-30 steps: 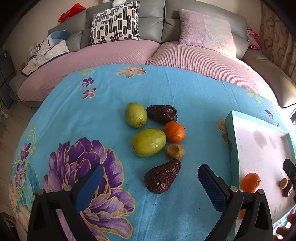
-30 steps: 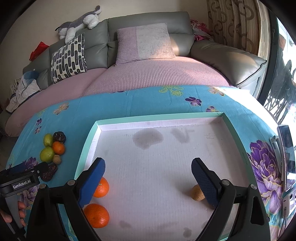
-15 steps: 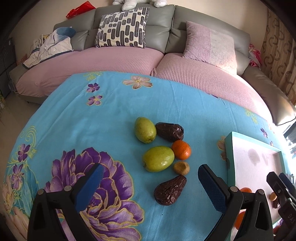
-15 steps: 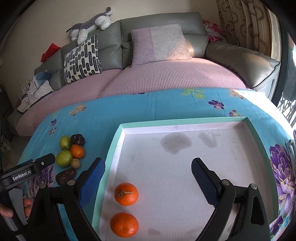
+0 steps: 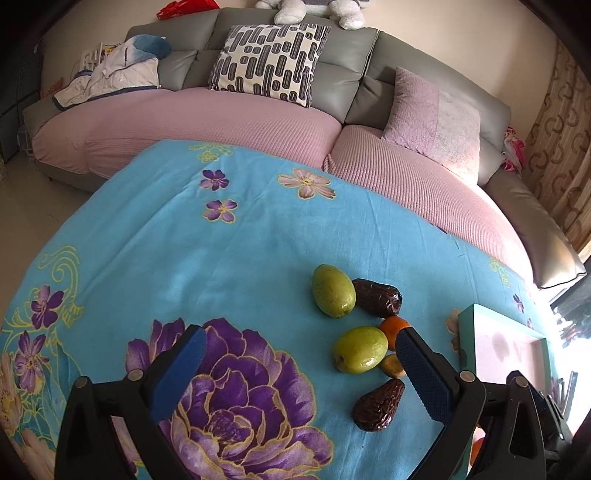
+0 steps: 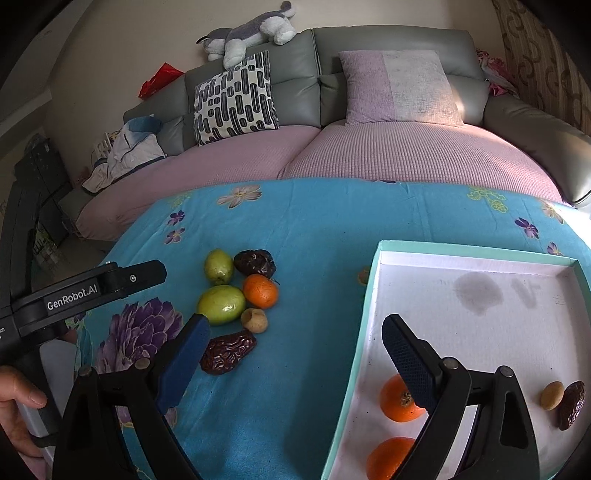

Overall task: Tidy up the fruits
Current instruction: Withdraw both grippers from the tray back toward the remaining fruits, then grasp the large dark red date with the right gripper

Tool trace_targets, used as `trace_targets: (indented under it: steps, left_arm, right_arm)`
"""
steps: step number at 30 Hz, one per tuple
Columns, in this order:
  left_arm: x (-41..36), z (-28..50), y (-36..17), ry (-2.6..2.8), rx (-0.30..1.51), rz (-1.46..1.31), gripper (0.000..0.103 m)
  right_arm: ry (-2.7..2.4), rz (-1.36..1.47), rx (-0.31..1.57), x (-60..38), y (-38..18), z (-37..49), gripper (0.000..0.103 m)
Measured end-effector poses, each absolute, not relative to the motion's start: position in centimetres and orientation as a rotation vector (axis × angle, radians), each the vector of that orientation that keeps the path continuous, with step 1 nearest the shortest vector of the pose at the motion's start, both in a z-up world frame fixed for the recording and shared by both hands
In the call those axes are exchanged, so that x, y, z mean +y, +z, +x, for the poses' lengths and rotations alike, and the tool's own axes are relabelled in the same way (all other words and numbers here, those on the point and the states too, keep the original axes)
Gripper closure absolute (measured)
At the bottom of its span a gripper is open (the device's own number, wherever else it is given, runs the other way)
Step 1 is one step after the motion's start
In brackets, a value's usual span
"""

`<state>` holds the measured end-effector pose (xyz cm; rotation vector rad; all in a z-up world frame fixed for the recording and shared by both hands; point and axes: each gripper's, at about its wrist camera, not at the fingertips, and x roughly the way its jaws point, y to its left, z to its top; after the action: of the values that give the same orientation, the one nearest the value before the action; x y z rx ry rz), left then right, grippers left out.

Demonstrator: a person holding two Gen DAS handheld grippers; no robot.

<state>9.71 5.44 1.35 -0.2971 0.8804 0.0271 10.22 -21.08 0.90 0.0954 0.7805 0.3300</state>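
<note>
Floral cloth [image 6: 314,229] bearing fruits [image 6: 236,295], tray [image 6: 369,295]

Place: home living room | Seating: grey corner sofa [image 6: 388,74] with pink seat covers | Soft goods: patterned cushion [image 6: 234,99], lilac cushion [image 6: 399,88], plush toy [image 6: 247,31] on the backrest | Clutter: clothes [image 5: 110,77] heaped at the sofa's end | Window side: patterned curtain [image 5: 554,147] | Worktop: floral blue cloth [image 5: 221,251]

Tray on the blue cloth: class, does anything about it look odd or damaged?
Yes. The tray's white floor carries two grey blotches near its far edge, like stains or damp marks. The oranges, small brown fruit and dark date inside look intact.
</note>
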Motion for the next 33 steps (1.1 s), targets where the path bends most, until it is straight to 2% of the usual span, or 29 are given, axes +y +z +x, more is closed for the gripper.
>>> trace_targets:
  steps: [10, 19, 21, 24, 27, 28, 33]
  left_arm:
    - [6.8, 12.2, -2.2, 0.054, 1.056, -0.3, 0.0]
    - [9.3, 13.6, -3.9, 0.097, 1.095, -0.339, 0.0]
    - [9.7, 13.5, -3.9, 0.103, 1.095, -0.352, 0.0]
    - [9.7, 13.4, -3.9, 0.102, 1.098, -0.351, 0.0]
    - [9.5, 13.5, -3.9, 0.097, 1.104, -0.346, 0.0]
    - [9.4, 13.5, -3.9, 0.094, 1.105, -0.347, 0.0]
    - [8.8, 13.6, -3.8, 0.075, 1.109, -0.357, 0.0]
  right_arm:
    - [0.396, 0.034, 0.899, -16.3, -2.5, 11.3, 0.008]
    - [0.425, -0.043, 0.942, -13.3, -4.4, 11.6, 0.01]
    - [0.424, -0.055, 0.942, -13.0, -4.5, 11.6, 0.014]
    - [0.416, -0.07, 0.943, -12.7, -4.7, 11.7, 0.026]
    - [0.414, -0.078, 0.936, -12.7, -4.7, 11.7, 0.038]
    - [0.414, -0.073, 0.934, -12.8, -4.6, 11.7, 0.047]
    - [0.43, -0.046, 0.937, -13.3, -4.5, 11.7, 0.049]
